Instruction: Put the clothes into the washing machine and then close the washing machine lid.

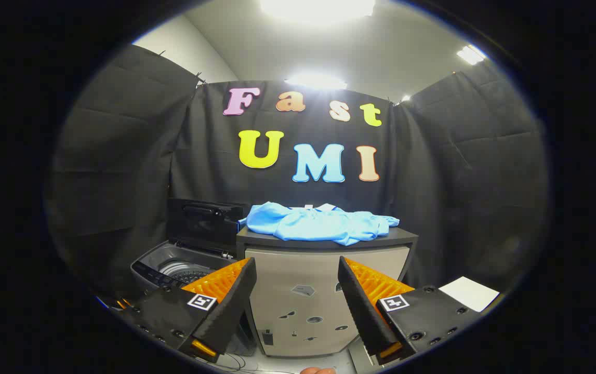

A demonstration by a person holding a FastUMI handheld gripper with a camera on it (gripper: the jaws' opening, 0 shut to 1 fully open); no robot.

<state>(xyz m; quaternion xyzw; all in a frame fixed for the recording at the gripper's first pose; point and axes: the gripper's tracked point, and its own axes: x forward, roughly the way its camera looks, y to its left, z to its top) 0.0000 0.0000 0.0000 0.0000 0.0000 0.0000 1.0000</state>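
My claw (296, 270) is released, its two fingers (230, 301) spread wide and grasping nothing; between them I look straight at the pale front panel of a cabinet-like table (323, 291) with a dark top; I take that table as my landmark. On its top lie the clothes (318, 222), a light blue garment spread loosely and crumpled across most of the surface, one end hanging a little over the front edge; the garment sits well beyond my fingertips and above them, untouched. Just beside the table on one side, and lower than its top, stands the washing machine (173, 267); its tub is open and I can see part of the ribbed drum inside and a dark control strip along the near rim. The washing machine lid (204, 221) stands raised at the back of the tub, upright and dark, close against the table's side. On the other side of the table, lower and nearer to me, a flat white sheet (468, 292) lies past my finger. Thin cables (238, 361) trail on the floor at the foot of the table; black cloth hangs behind it all.
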